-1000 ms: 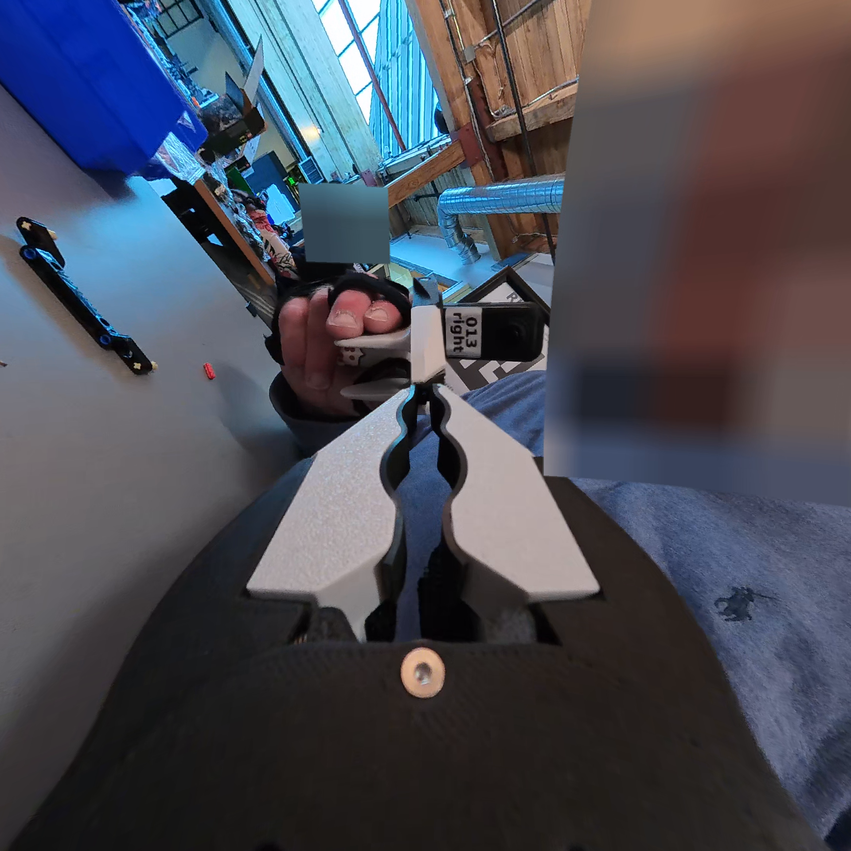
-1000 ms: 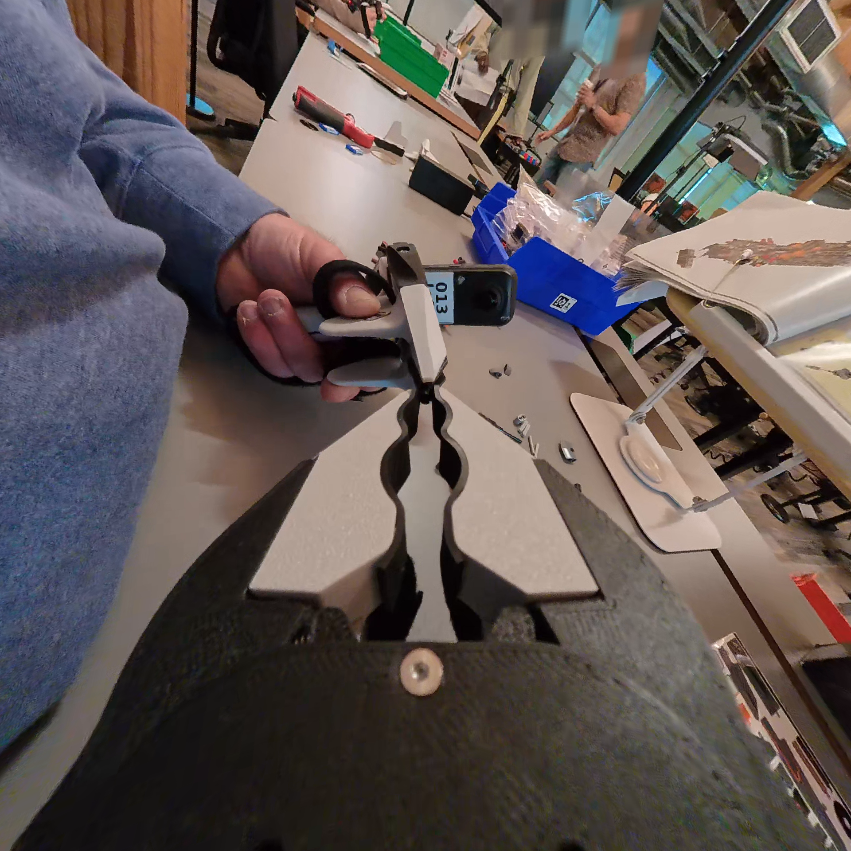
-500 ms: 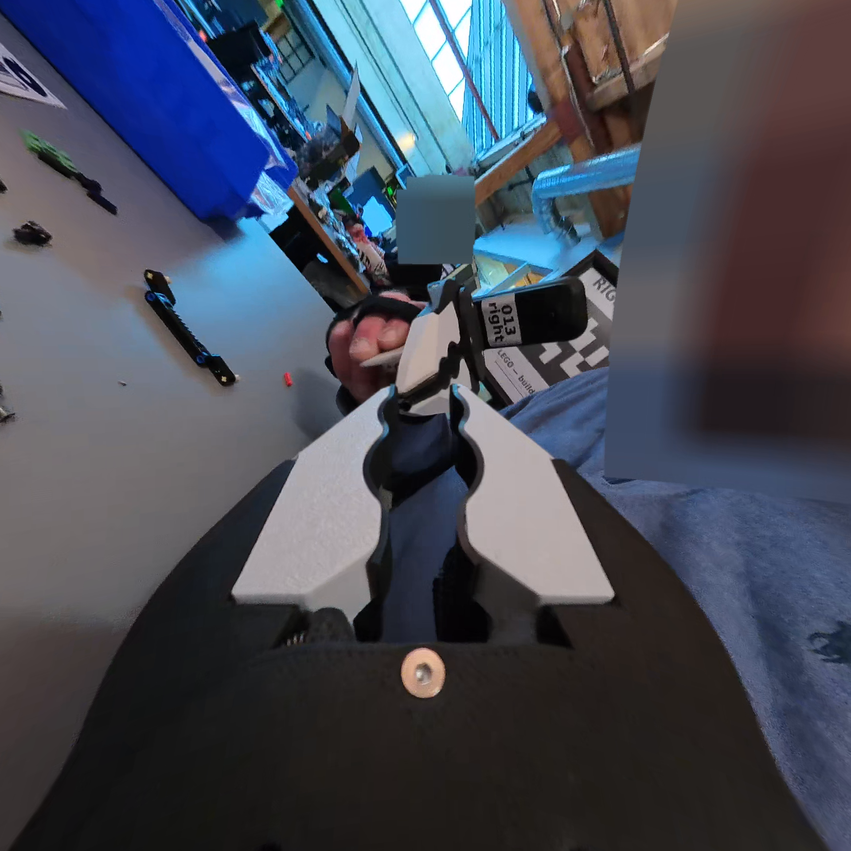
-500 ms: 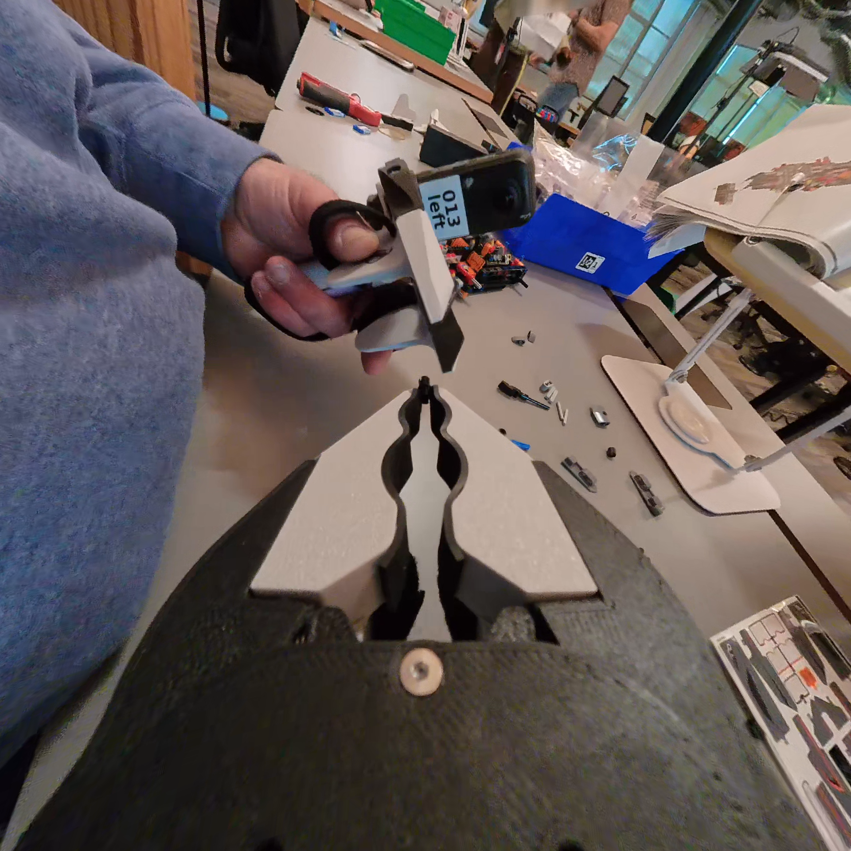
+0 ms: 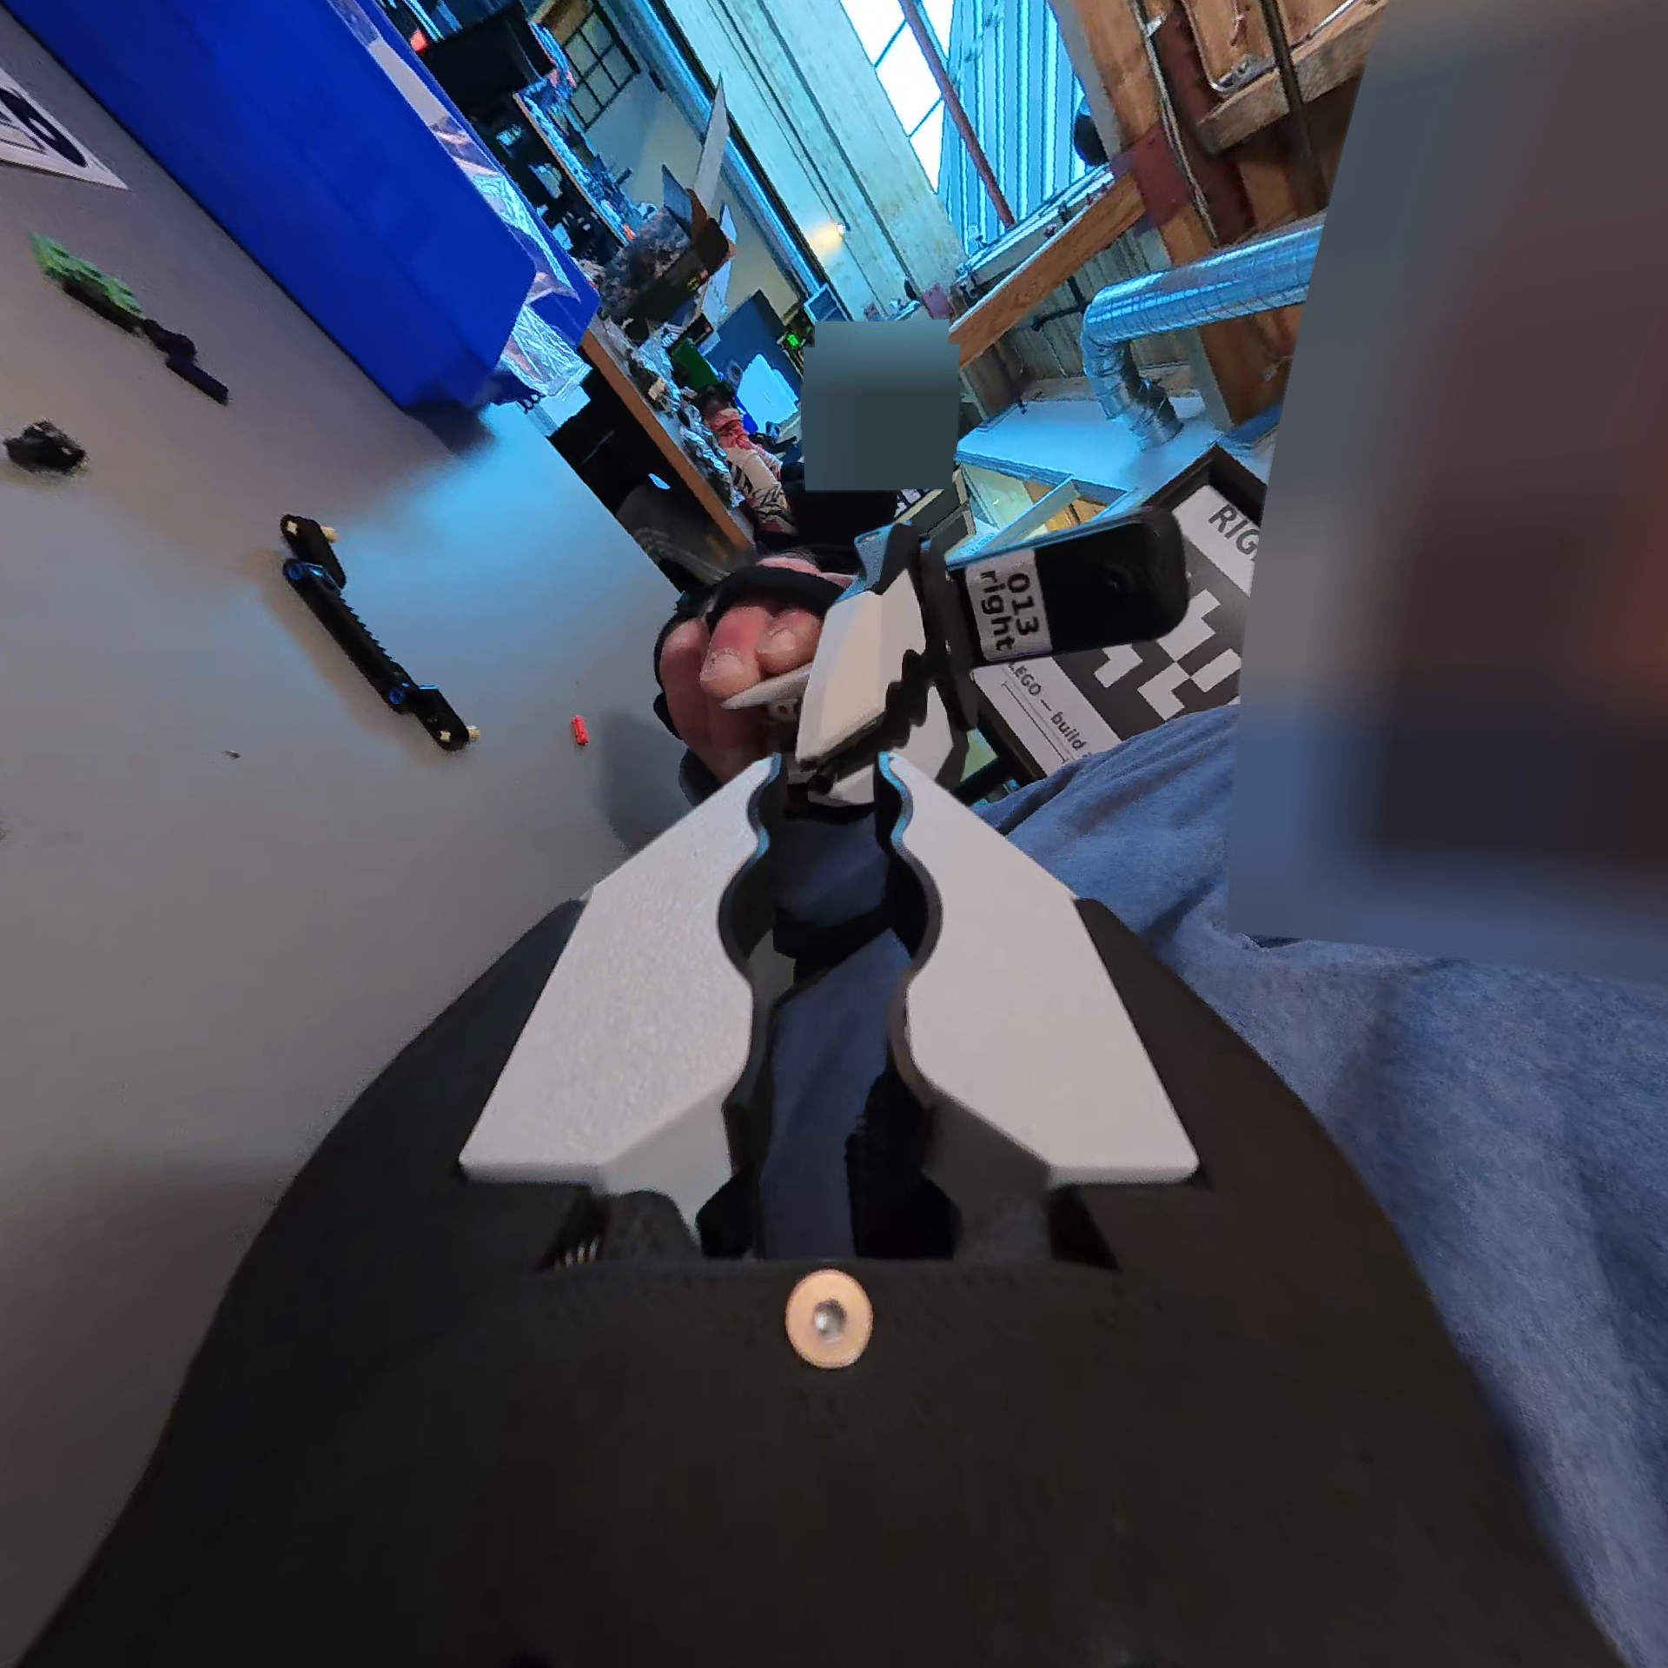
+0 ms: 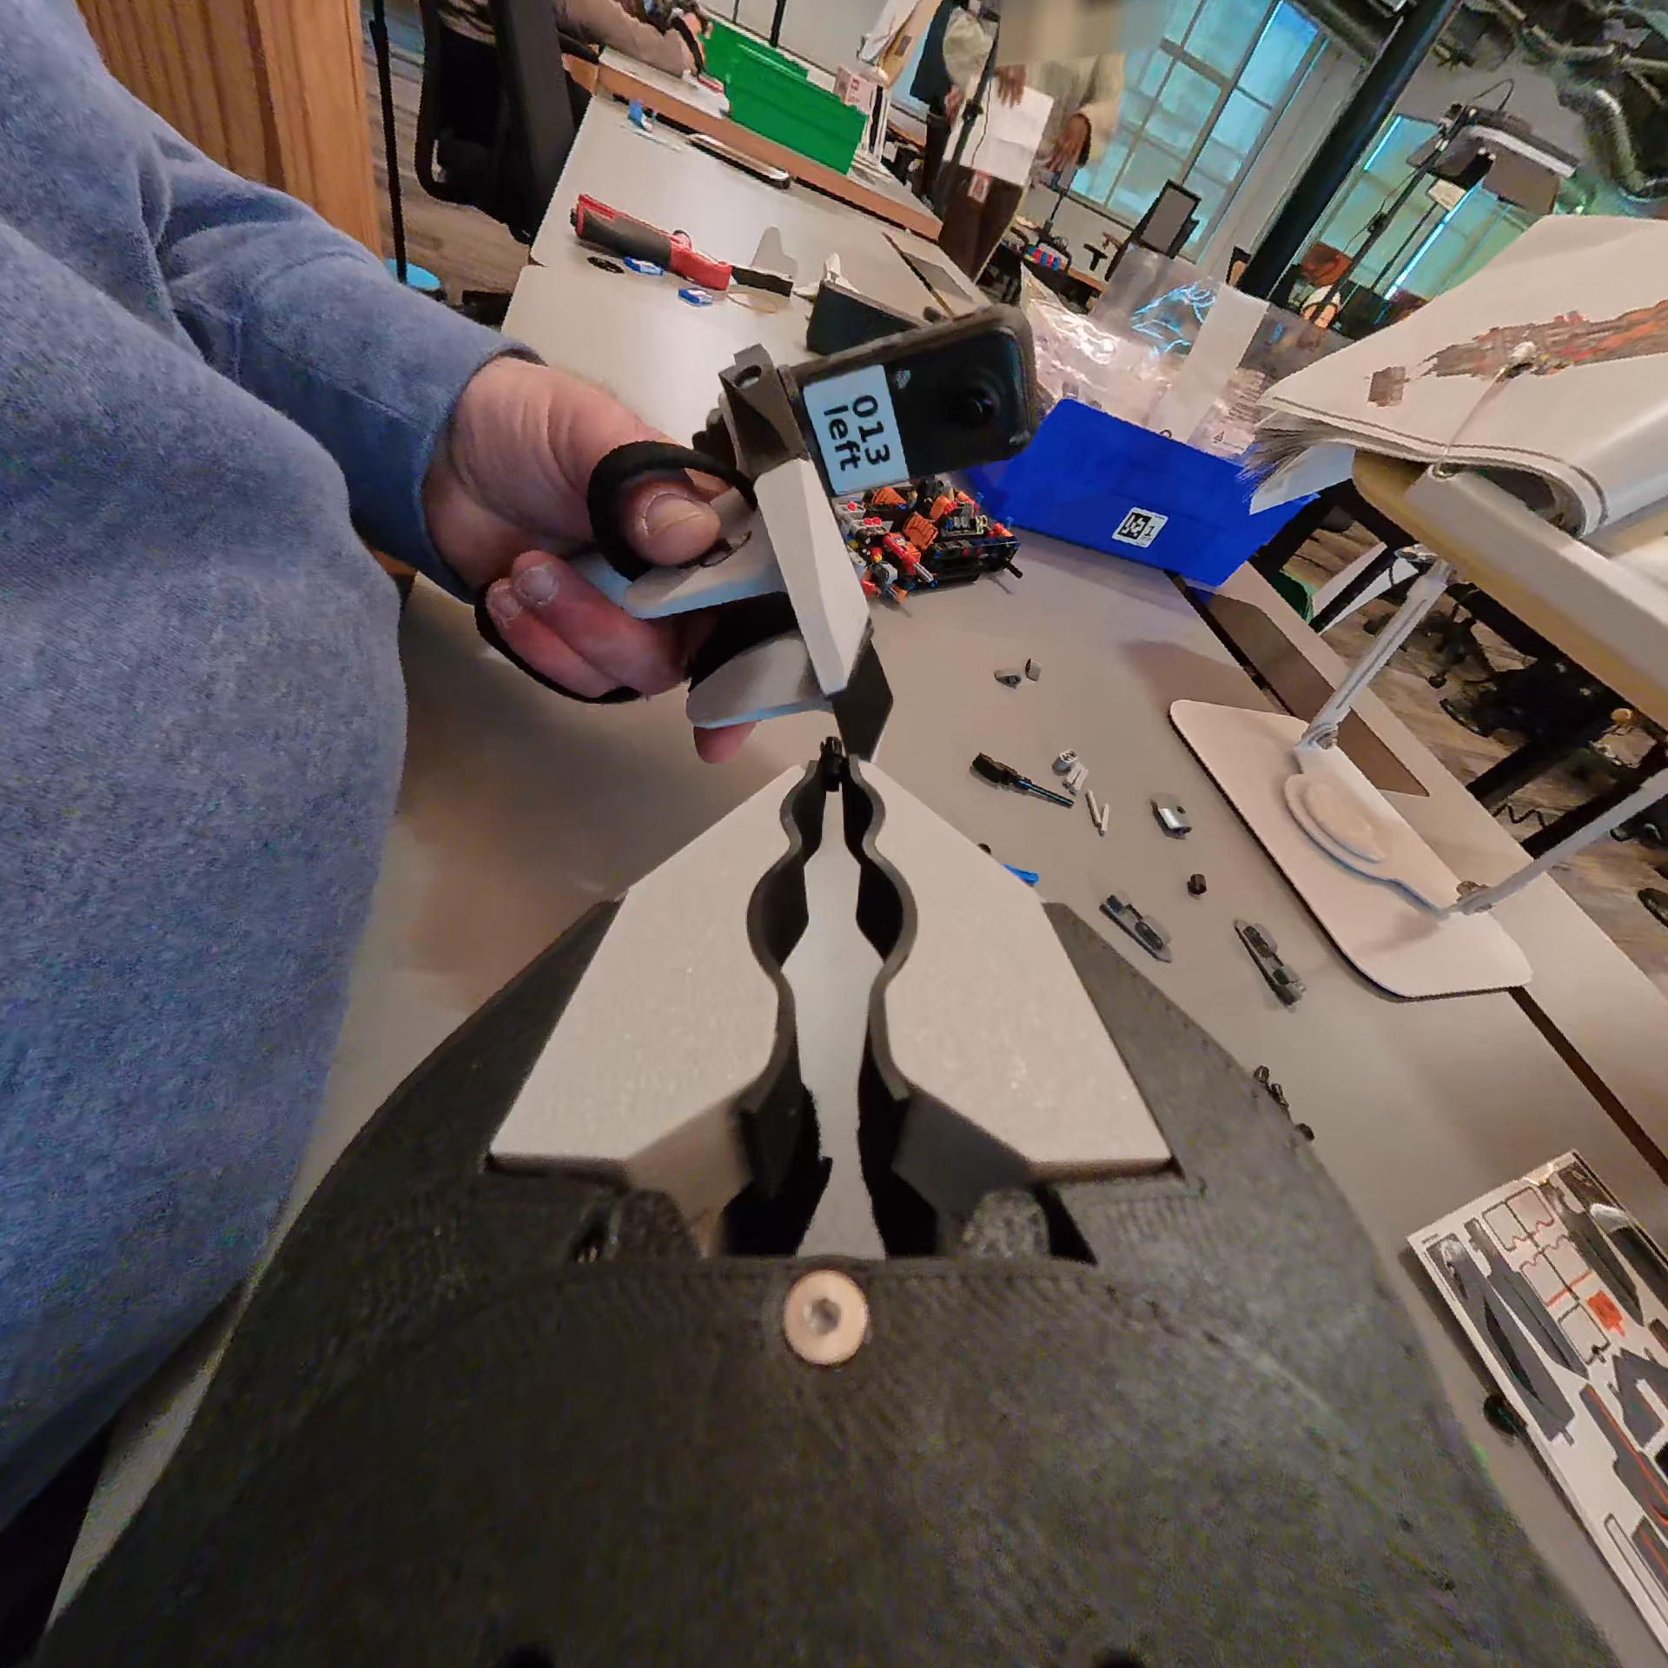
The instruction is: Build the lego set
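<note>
Right wrist view puts my right gripper (image 6: 835, 767) nearly pressed together, its grey fingertips pinching a tiny black lego pin (image 6: 829, 751) at the very tip. Just above it hangs my left gripper (image 6: 857, 713); in the left wrist view its pale grey fingers (image 5: 659, 975) stand spread, nothing between them, with the right gripper's nose poking into the gap.

Beyond lie loose small grey and black lego pieces (image 6: 1074, 776) on the pale grey tabletop (image 6: 560, 812), then the multicoloured part-built lego model (image 6: 921, 537) in front of a blue plastic bin (image 6: 1110, 487). A long black lego beam with blue pins (image 5: 375, 636) lies well apart.

I judge this a handover or regrip of the pin, mid-build. Next calls for lining the open left fingers squarely over the pin before closing; it is small and could slip.
</note>
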Action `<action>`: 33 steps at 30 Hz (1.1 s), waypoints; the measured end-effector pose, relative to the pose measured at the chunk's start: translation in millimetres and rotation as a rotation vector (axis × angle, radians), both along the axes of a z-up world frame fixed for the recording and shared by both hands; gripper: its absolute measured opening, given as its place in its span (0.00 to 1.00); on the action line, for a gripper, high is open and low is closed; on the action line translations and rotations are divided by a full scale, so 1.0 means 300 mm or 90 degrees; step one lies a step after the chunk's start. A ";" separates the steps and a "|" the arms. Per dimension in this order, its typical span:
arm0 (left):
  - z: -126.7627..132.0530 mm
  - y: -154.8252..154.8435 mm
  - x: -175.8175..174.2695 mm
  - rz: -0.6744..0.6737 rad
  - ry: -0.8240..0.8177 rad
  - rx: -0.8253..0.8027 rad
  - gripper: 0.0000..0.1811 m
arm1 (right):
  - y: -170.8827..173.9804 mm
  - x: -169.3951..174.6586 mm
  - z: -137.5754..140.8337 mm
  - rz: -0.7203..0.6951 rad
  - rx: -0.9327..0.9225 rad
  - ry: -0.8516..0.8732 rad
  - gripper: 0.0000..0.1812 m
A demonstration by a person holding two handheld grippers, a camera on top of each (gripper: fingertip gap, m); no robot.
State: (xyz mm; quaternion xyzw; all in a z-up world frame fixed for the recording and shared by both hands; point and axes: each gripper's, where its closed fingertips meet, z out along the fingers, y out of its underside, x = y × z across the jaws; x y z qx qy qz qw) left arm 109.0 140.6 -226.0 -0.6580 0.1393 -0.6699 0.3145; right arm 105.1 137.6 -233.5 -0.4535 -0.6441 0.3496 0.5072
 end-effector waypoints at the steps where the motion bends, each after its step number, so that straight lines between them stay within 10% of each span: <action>1: -0.004 -0.001 0.009 -0.004 0.003 0.000 0.07 | -0.001 -0.001 0.001 0.000 0.002 0.000 0.01; 33: 0.018 -0.036 0.040 -0.109 -0.109 -0.062 0.01 | -0.030 0.017 0.040 0.034 0.083 0.033 0.02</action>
